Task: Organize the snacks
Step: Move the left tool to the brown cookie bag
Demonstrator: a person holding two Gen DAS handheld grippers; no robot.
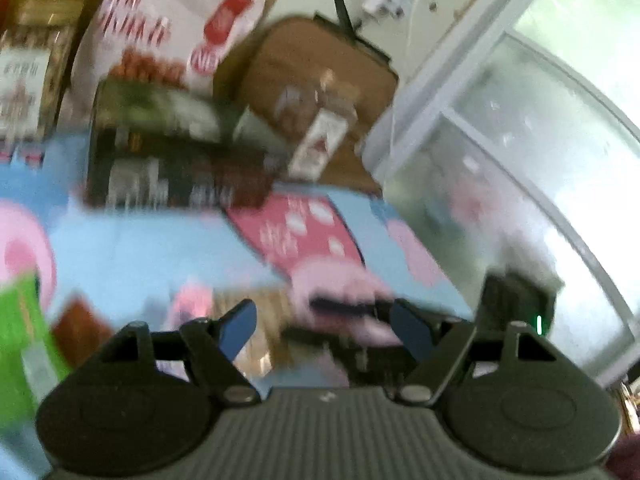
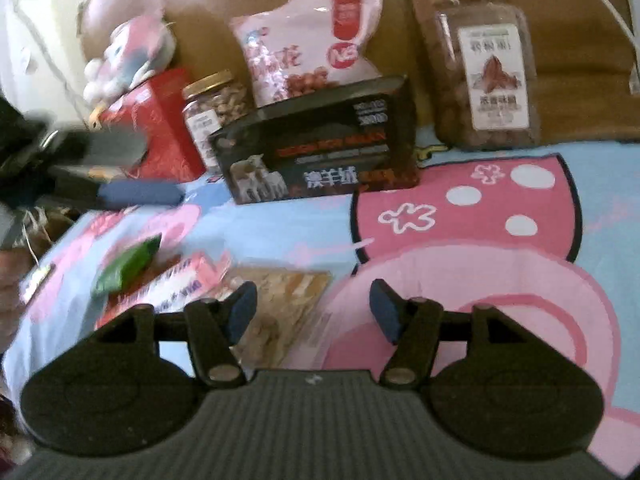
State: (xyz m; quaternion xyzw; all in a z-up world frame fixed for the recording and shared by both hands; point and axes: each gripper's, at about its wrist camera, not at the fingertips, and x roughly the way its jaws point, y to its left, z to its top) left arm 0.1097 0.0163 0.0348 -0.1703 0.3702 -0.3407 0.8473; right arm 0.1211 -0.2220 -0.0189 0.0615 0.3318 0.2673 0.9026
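My right gripper [image 2: 314, 309] is open low over the cartoon-print cloth [image 2: 460, 216], holding nothing. A clear pack of tan snacks [image 2: 280, 300] lies just ahead of its left finger. Left of that lie a pink-and-white packet [image 2: 176, 284] and a green packet [image 2: 128, 264]. At the back stand a black box [image 2: 316, 144], a pink snack bag [image 2: 312, 40], a large nut jar [image 2: 484, 64], a small jar [image 2: 212, 104] and a red box [image 2: 160, 128]. My left gripper [image 1: 324, 328] is open over the cloth in a blurred view, facing the black box [image 1: 172, 160]. One of its blue fingers [image 2: 140, 194] shows at the left.
A plush toy [image 2: 128, 56] sits on the red box. Brown cushions [image 2: 580, 40] back the row of snacks. In the left wrist view a glass door [image 1: 520, 160] runs along the right, and a green packet [image 1: 20, 340] lies at the near left.
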